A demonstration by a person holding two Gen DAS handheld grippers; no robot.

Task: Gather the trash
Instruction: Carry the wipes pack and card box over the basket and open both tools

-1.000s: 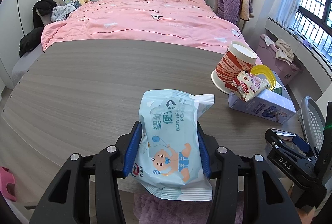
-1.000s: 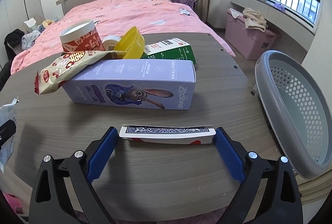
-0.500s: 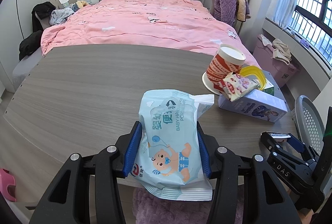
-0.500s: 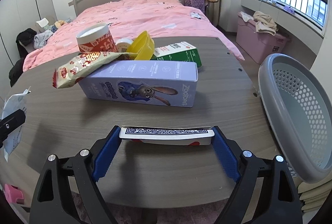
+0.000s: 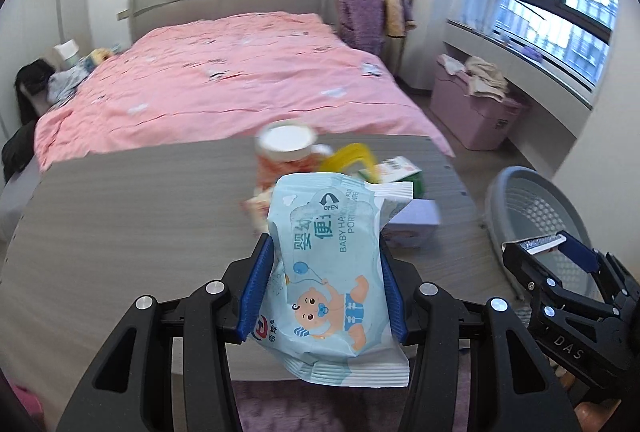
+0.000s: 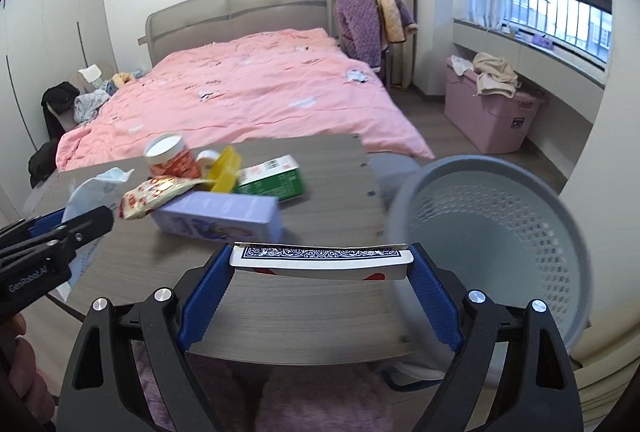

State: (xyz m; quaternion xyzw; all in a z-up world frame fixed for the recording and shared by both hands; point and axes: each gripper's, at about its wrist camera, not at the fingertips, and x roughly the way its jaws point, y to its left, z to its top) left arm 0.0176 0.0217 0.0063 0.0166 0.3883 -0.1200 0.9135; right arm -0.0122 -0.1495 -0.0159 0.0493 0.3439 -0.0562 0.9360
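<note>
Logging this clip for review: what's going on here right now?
A person is clearing trash off a table. The left hand-held gripper clamps a baby wipes pack, the right hand-held gripper a playing card box, close to the grey basket. A snack bag, boxes and cups remain on the table.

Bright daylight from window (image 6: 560, 8); fisheye bending at edges; table clutter motion-blurred.

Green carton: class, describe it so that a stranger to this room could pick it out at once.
Start at the grey table at the foot of the pink bed. A pile of packaging sits on it; the green carton lies at the pile's far right, behind the purple box and beside the yellow lid. It is the only green item, with a white top face.
</note>
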